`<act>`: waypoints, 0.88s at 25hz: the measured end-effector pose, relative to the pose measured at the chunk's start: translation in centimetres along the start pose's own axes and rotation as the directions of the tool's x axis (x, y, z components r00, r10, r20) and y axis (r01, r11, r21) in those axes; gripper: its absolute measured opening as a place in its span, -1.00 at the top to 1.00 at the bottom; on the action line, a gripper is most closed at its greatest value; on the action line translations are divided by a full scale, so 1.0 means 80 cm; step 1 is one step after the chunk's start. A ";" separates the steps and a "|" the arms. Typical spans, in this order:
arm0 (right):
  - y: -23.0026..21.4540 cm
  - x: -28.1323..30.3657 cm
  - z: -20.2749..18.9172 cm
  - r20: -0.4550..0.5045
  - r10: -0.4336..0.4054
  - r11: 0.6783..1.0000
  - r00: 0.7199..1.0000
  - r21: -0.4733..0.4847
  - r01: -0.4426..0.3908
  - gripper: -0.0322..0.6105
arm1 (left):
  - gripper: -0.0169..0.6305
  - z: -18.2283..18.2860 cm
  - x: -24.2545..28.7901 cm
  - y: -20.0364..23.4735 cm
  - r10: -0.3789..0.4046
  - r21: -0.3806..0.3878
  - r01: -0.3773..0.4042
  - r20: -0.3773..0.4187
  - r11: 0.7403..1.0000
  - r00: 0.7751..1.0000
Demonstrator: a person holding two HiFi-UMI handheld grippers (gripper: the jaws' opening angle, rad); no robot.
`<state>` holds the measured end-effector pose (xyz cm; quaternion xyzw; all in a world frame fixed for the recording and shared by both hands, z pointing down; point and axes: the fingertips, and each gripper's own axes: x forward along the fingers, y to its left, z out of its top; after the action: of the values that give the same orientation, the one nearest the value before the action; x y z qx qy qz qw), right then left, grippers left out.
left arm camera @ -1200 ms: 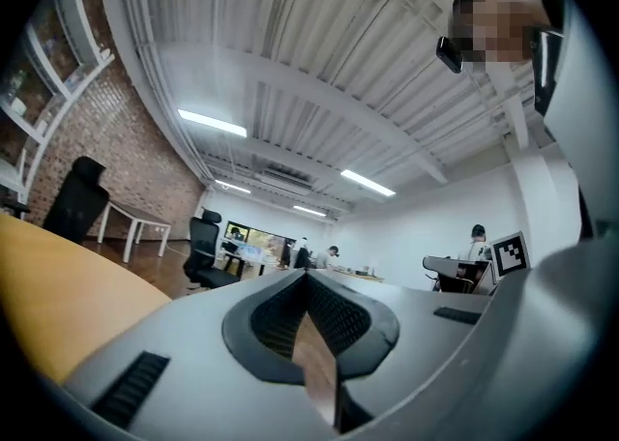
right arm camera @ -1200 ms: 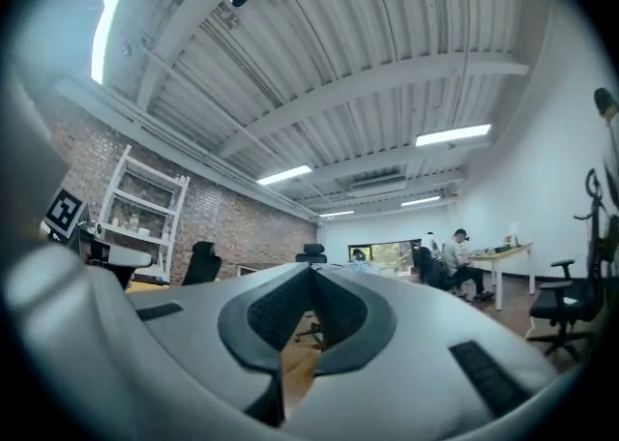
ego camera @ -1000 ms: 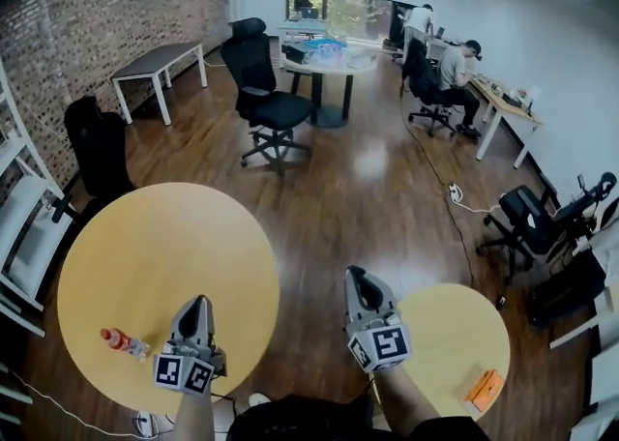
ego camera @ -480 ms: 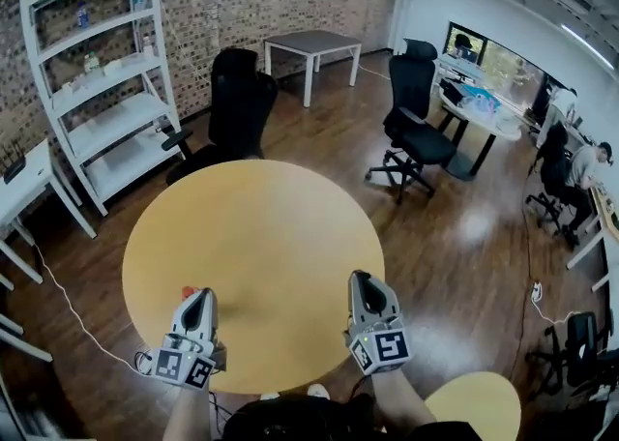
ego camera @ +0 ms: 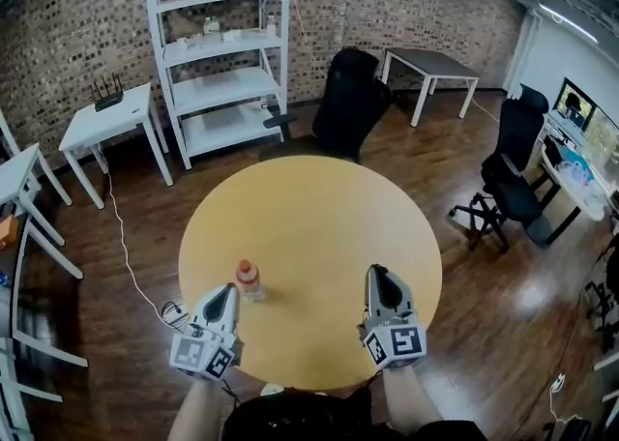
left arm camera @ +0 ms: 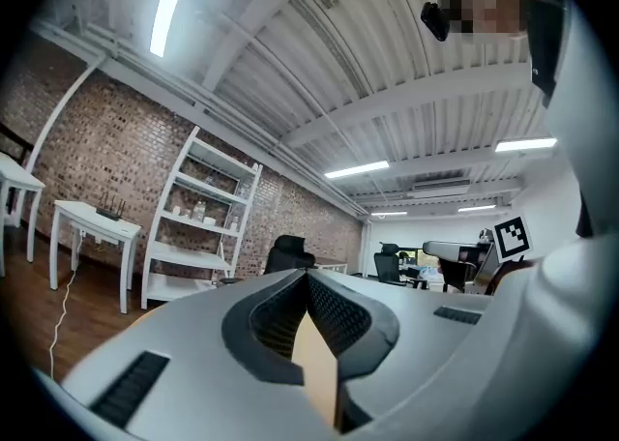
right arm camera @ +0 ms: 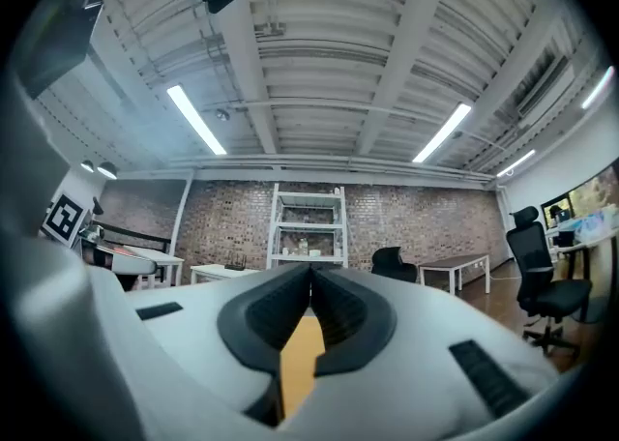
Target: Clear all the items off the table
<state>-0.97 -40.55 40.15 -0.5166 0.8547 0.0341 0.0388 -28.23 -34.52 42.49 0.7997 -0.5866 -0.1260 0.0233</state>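
A small clear bottle with a red cap (ego camera: 249, 279) stands on the round yellow table (ego camera: 319, 226), near its front left edge. My left gripper (ego camera: 228, 291) hangs over the table's front edge just left of the bottle, jaws shut and empty. Over the front right edge my right gripper (ego camera: 377, 276) is also shut with nothing in it. In the left gripper view the left gripper (left arm camera: 307, 278) shows its pads meeting, with only tabletop beyond. The right gripper (right arm camera: 310, 272) in its own view shows the same. The bottle is hidden in both gripper views.
A black office chair (ego camera: 346, 105) stands behind the table, with a white shelf unit (ego camera: 218, 47) against the brick wall. White side tables (ego camera: 108, 125) stand at the left, another black chair (ego camera: 508, 183) at the right. A cable (ego camera: 131, 270) runs along the wooden floor.
The head view has swung left, bringing the shelf and brick wall into sight. The bottle now shows beside my left gripper instead of behind it. Both grippers stay shut.
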 end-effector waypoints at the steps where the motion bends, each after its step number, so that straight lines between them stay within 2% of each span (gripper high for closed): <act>1: 0.007 0.003 -0.002 -0.005 0.022 1.000 1.000 0.000 -0.022 0.88 | 0.94 -0.001 -0.004 0.002 0.015 0.002 -0.015 -0.003 1.000 1.000; 7: 0.014 0.008 -0.005 -0.001 0.084 0.995 0.996 0.056 -0.084 0.89 | 0.94 -0.004 -0.009 0.001 0.020 -0.010 -0.021 -0.016 1.000 1.000; 16: -0.011 -0.002 -0.025 -0.021 0.050 0.995 0.999 0.089 -0.048 0.89 | 0.94 -0.023 0.000 0.003 0.025 0.001 -0.025 -0.022 1.000 0.999; 22: -0.016 -0.005 -0.032 -0.051 0.040 0.995 0.998 0.098 -0.035 0.89 | 0.94 -0.034 0.000 0.011 0.069 0.012 -0.069 -0.050 0.998 0.996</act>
<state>0.25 -41.06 42.74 -0.4985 0.8657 -0.0207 0.0405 -28.45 -35.07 45.27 0.7820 -0.6137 -0.1019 0.0385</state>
